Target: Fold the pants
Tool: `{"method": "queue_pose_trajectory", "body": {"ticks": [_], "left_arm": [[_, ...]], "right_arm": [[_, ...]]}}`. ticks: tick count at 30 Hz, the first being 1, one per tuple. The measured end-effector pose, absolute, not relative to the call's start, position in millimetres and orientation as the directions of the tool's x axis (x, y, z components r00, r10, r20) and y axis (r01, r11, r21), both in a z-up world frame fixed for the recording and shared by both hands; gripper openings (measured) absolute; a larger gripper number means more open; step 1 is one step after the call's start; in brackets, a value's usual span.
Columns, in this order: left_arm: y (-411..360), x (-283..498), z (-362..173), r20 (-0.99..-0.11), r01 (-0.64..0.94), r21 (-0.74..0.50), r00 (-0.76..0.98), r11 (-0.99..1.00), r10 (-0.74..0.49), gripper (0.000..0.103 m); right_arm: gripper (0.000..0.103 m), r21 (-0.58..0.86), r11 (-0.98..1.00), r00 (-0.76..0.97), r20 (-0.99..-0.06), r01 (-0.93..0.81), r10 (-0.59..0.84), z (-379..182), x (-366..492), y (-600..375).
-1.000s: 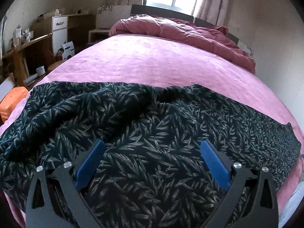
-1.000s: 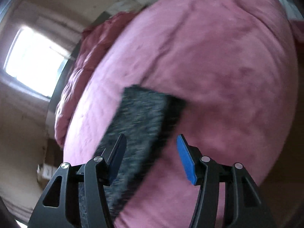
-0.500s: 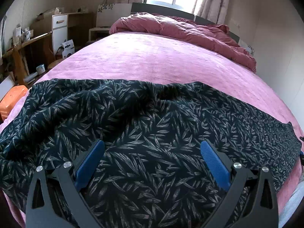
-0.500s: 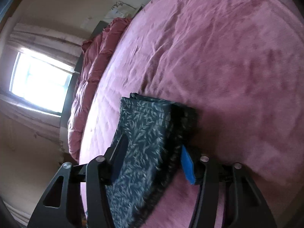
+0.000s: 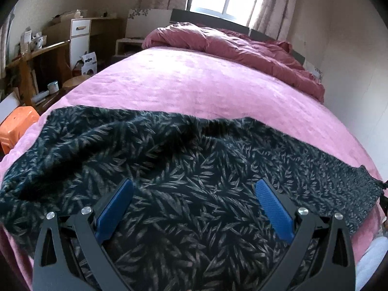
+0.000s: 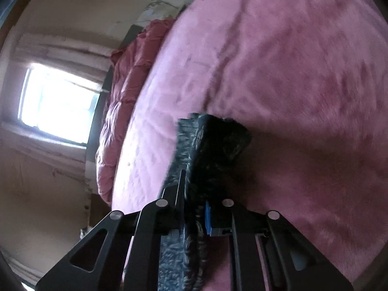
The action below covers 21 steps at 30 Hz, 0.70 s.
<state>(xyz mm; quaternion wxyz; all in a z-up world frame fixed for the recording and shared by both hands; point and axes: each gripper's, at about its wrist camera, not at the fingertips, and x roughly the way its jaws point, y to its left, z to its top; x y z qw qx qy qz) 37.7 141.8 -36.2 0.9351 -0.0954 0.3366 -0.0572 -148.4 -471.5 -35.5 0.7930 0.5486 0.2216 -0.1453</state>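
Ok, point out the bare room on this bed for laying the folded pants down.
Free: the pink bedspread between the pants and the bunched duvet below the window. Crowded: the near edge, covered by the pants, and the desk side.

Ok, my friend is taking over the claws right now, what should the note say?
Right claw: has just been closing, now pinched shut on one end of the leafy pants.
Left claw: open, hovering over the middle of the pants, holding nothing.
The pants lie stretched sideways across the near edge of the pink bed.
Done: one end grabbed.
Left: probably carry that end over to the other end to fold them, then smooth them flat.
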Motion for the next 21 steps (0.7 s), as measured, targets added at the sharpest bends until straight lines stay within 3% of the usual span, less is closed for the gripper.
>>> {"method": "queue_pose_trajectory", "body": {"ticks": [10,21], "left_arm": [[154,24,-46,-0.598,0.036,-0.223,0.784,0.974,-0.166,0.101],[158,16,-50,-0.570,0.042,-0.264,0.799,0.964,-0.190,0.101]], "right_arm": [[0.011,0.756,0.560,0.903,-0.428,0.339,0.031,55,-127,-400],[0.011,0.670,0.738,0.893,-0.377,0.080,0.245,93,-76,-260]]}}
